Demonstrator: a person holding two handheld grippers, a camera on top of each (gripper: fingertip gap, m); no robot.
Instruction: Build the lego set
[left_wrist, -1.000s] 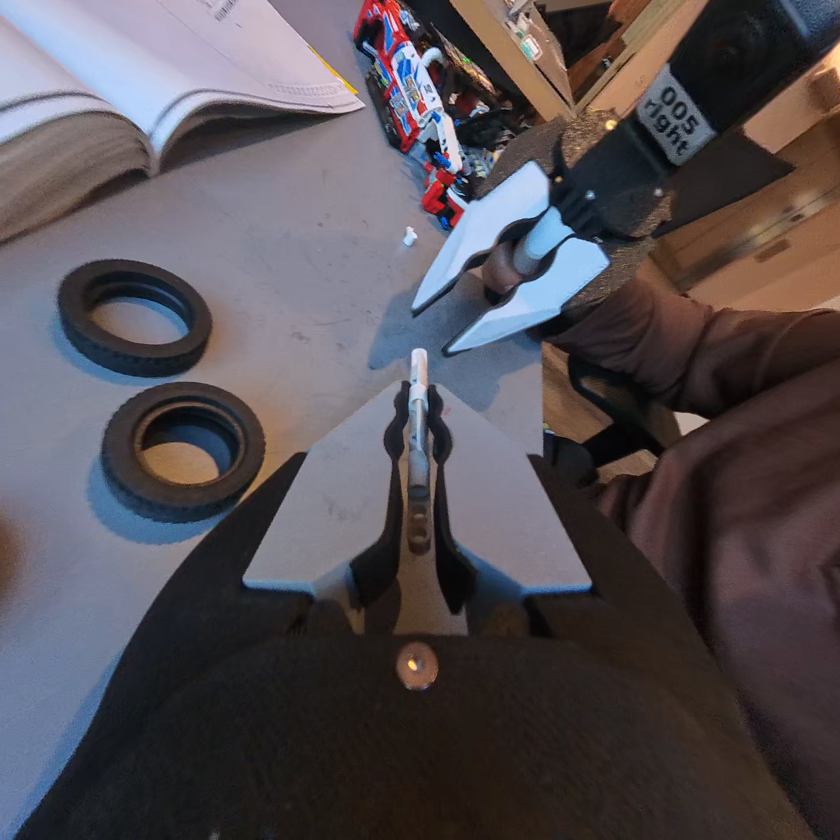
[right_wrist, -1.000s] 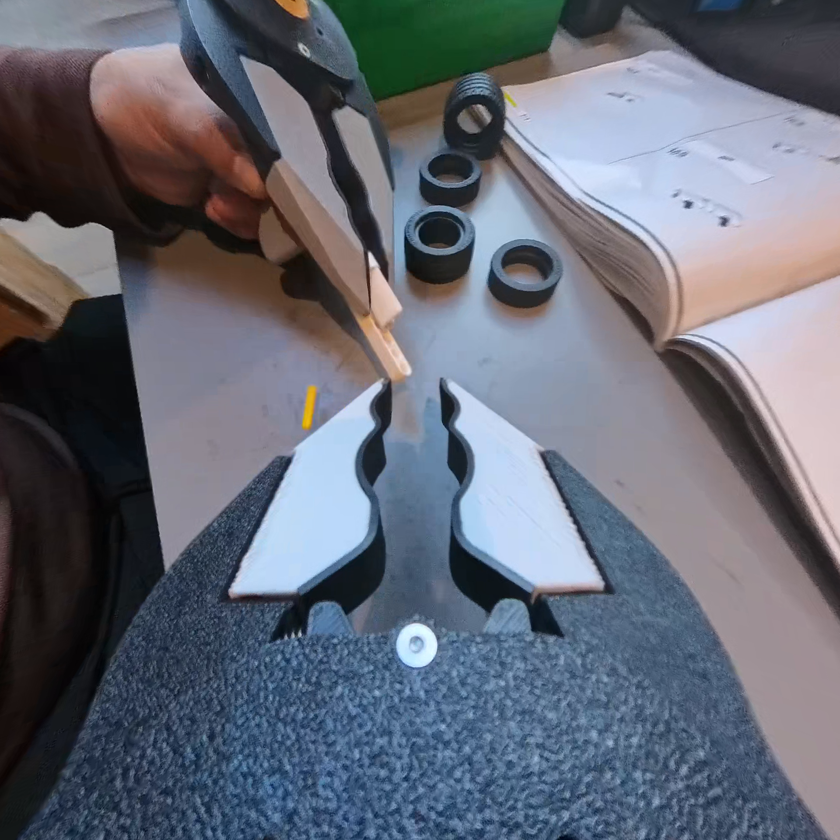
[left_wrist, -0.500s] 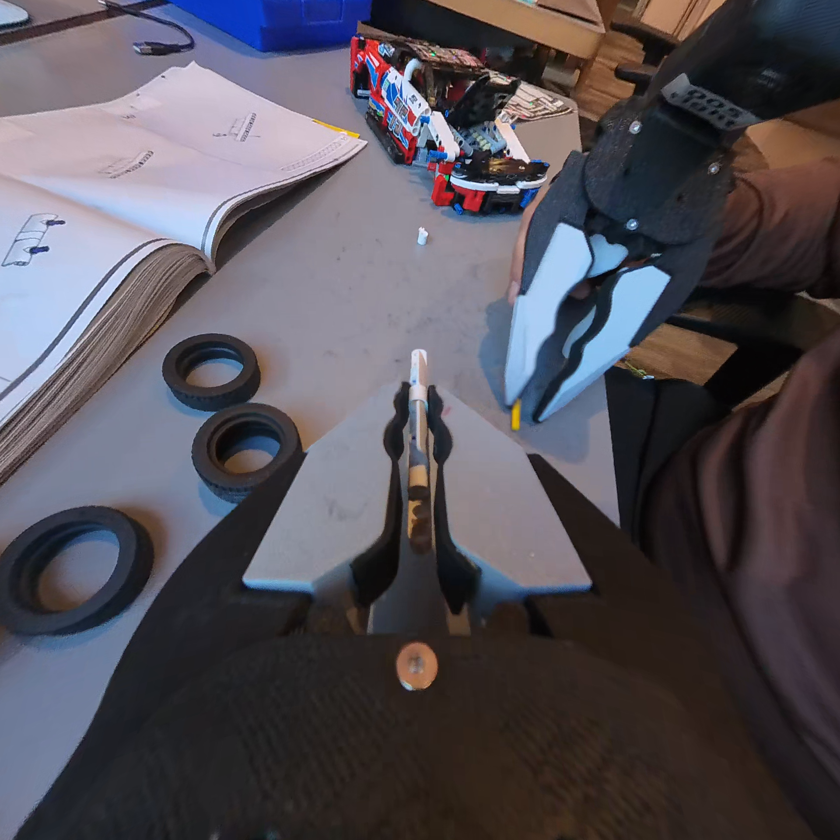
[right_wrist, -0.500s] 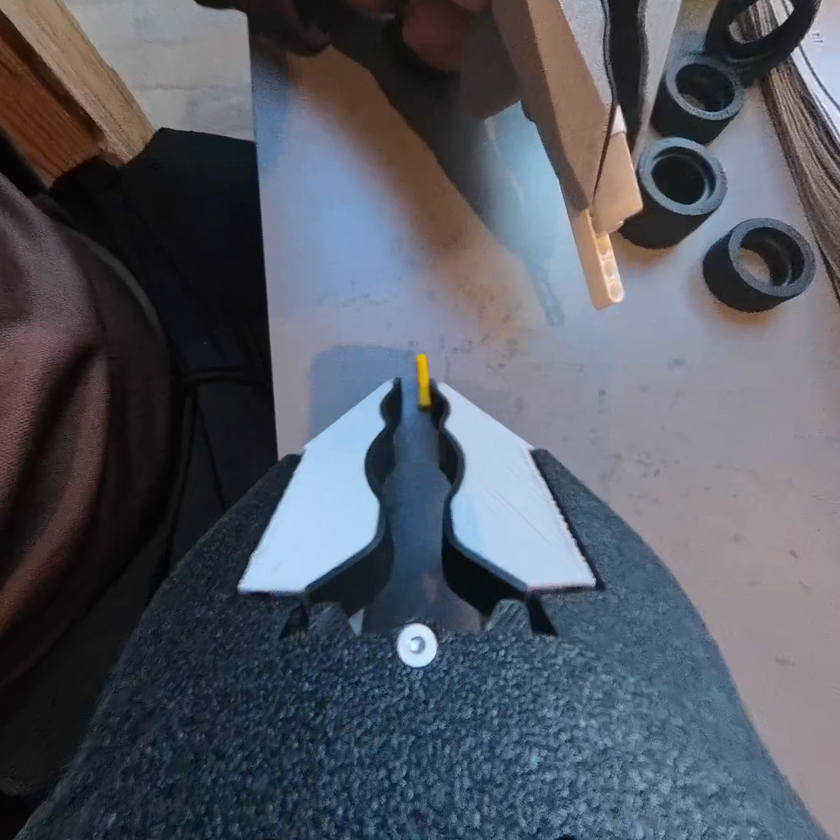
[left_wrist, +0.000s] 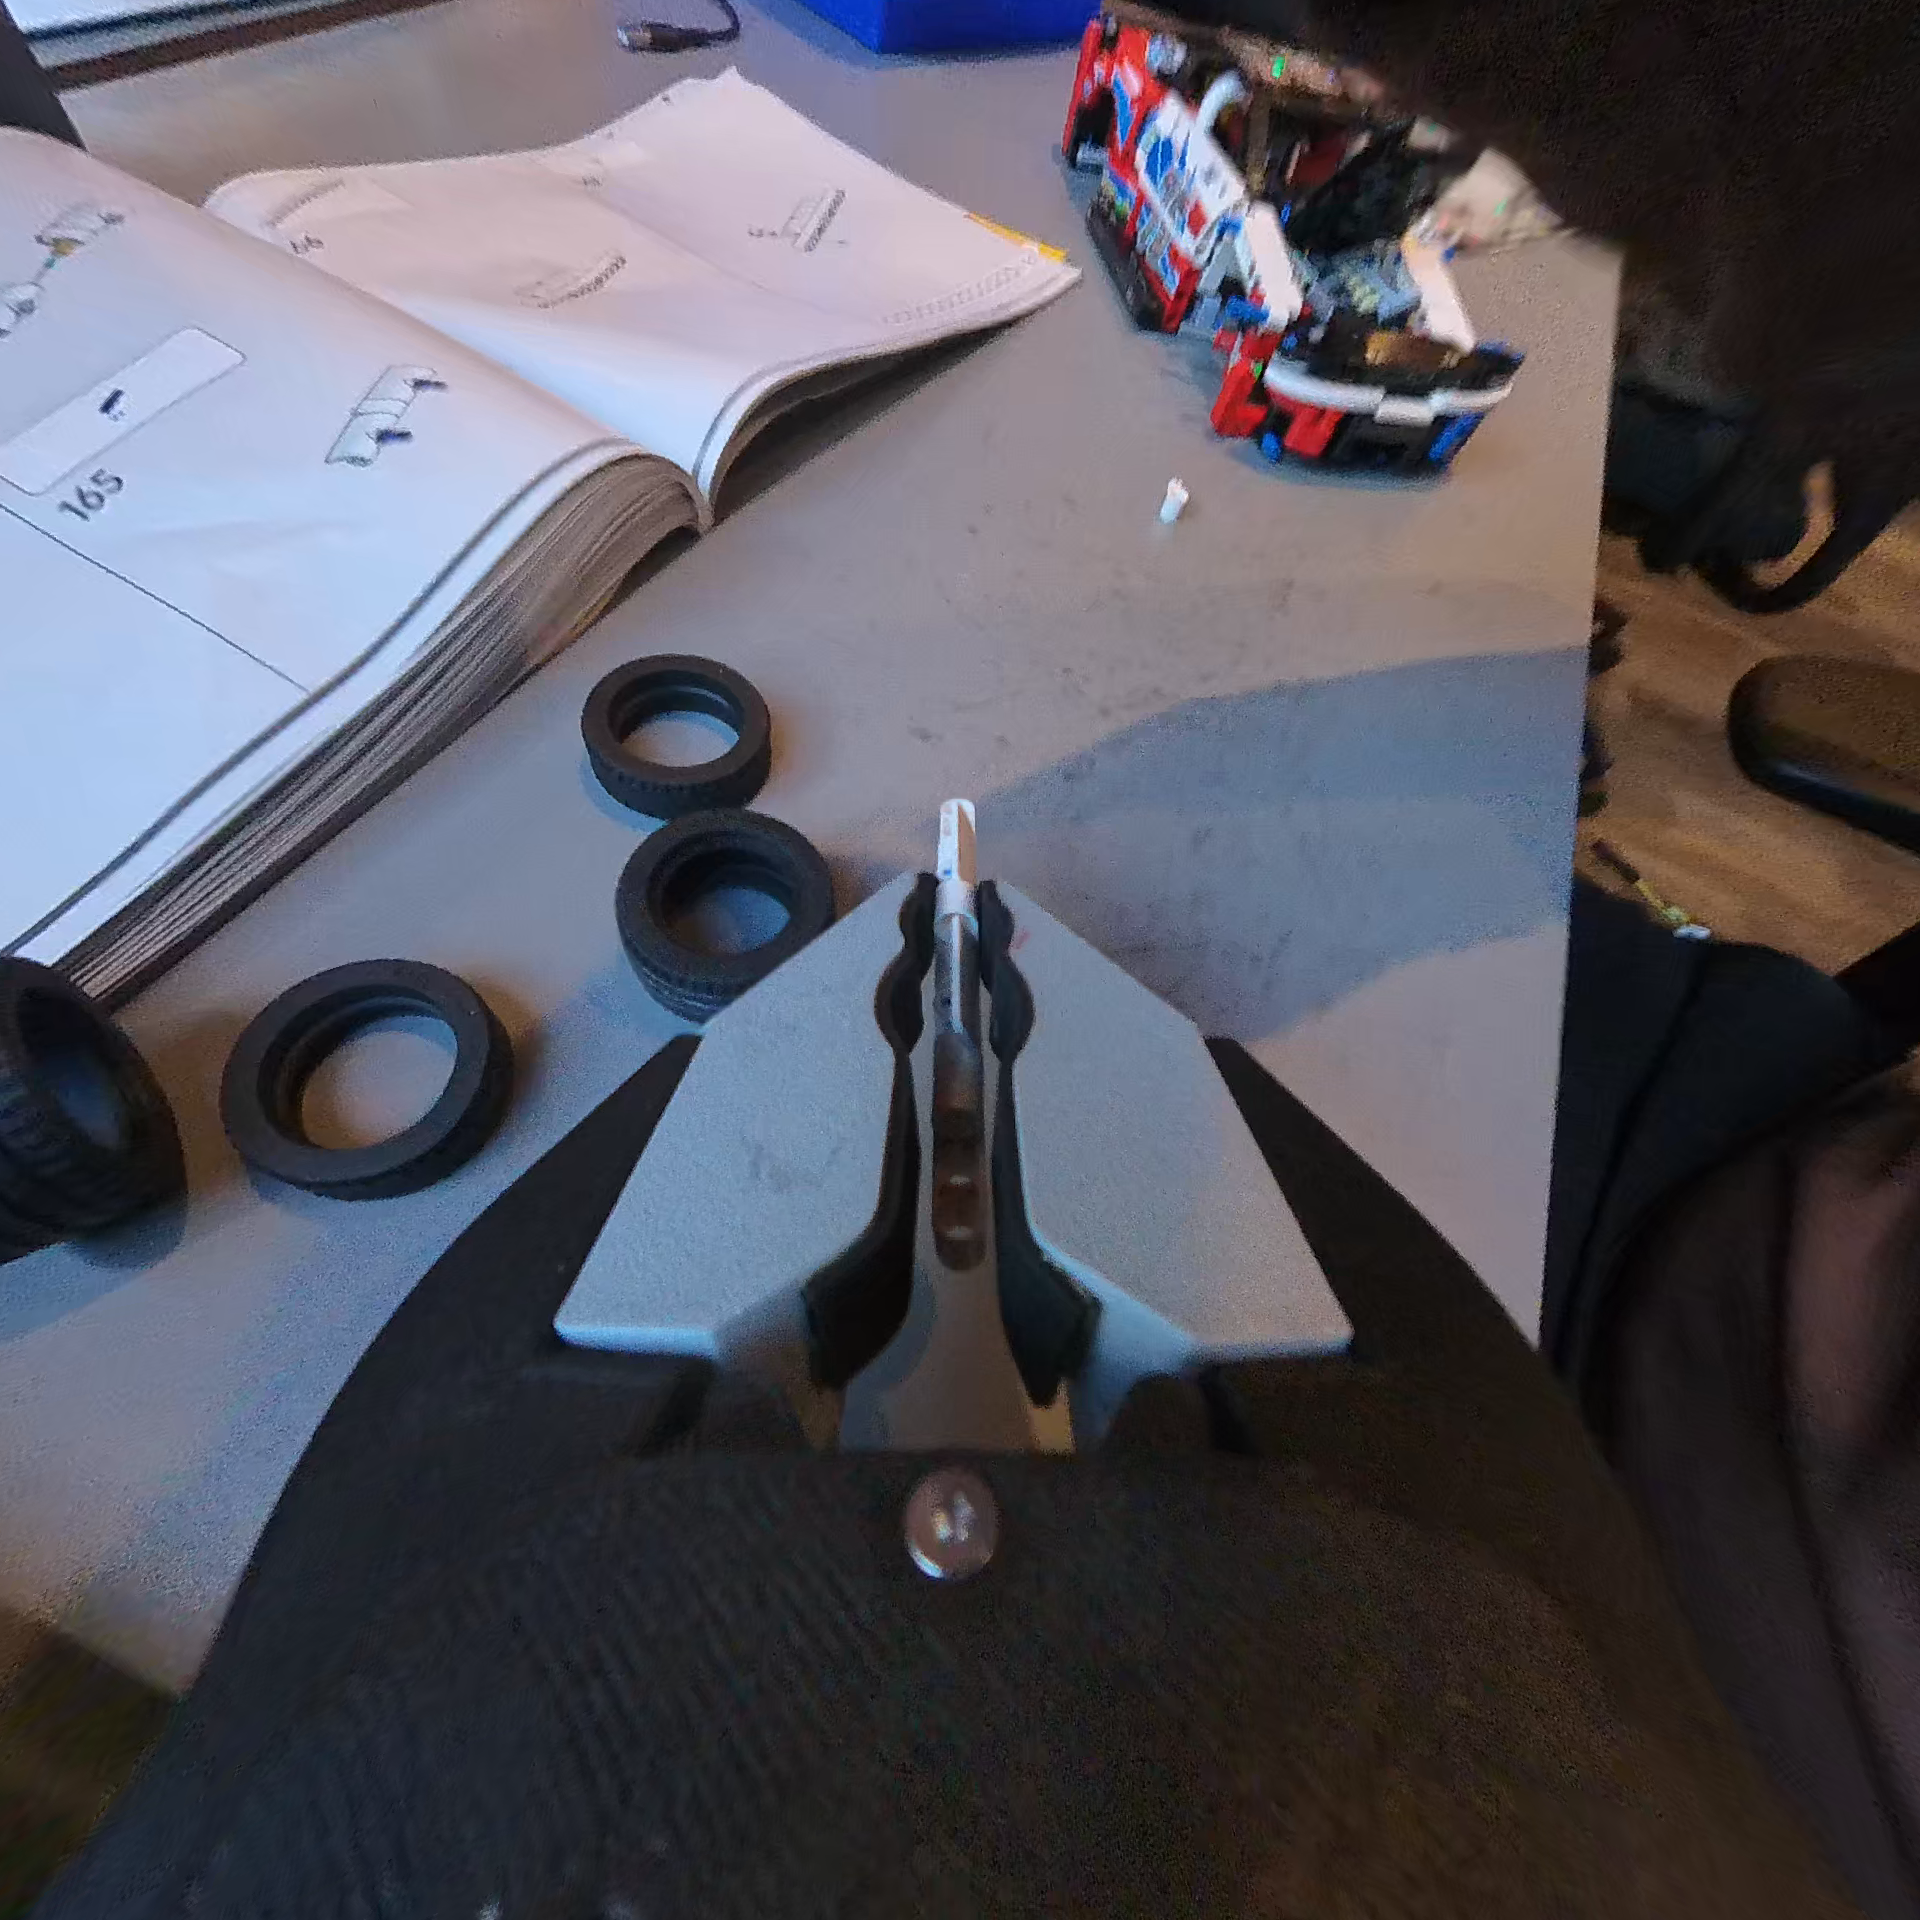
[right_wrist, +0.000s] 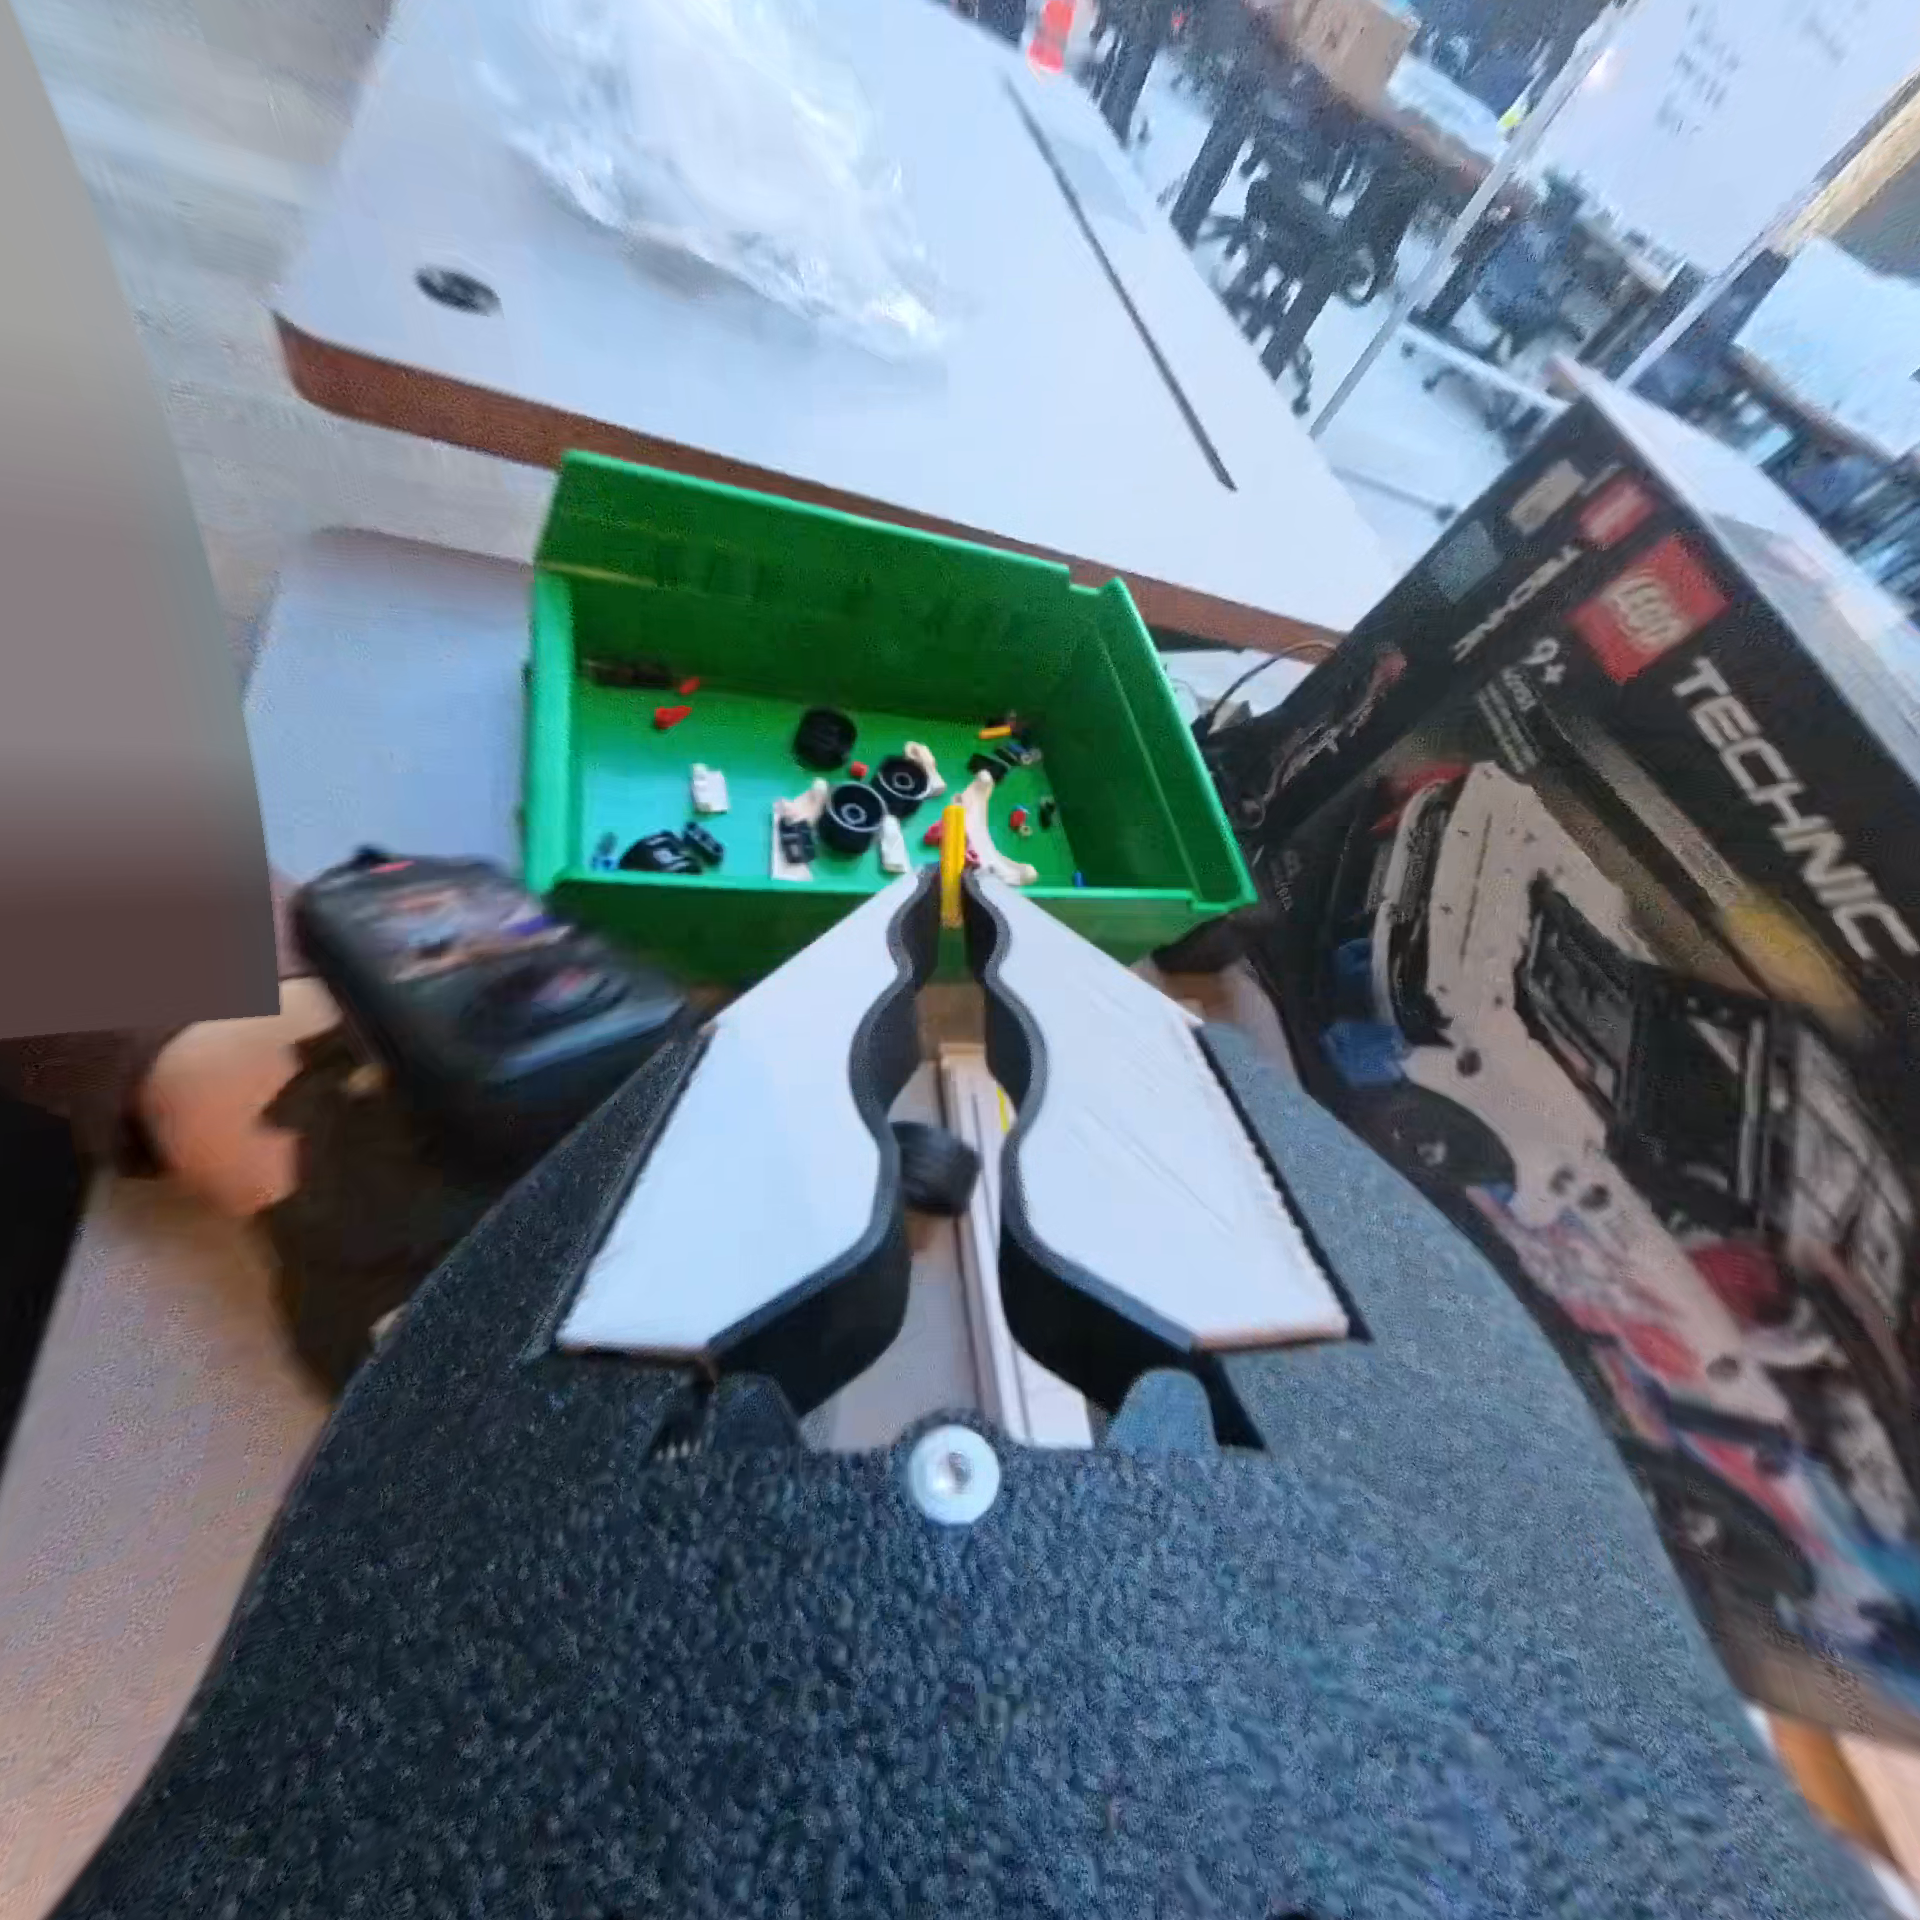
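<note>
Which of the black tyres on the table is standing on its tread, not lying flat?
The tyre at the left edge of the left wrist view stands on its tread. The other three tyres lie flat, holes upward.

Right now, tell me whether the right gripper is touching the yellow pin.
Touching. The right wrist view shows the right gripper with its fingertips closed on the yellow pin, which stands up between them, lifted in front of the green bin.

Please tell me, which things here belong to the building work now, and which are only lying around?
In use:
- left hand-held gripper, shut on the white beam
- right hand-held gripper, shut on the yellow pin
- open instruction book

Lying about:
- black tyres
- set box
- green parts bin
- half-built car
</note>
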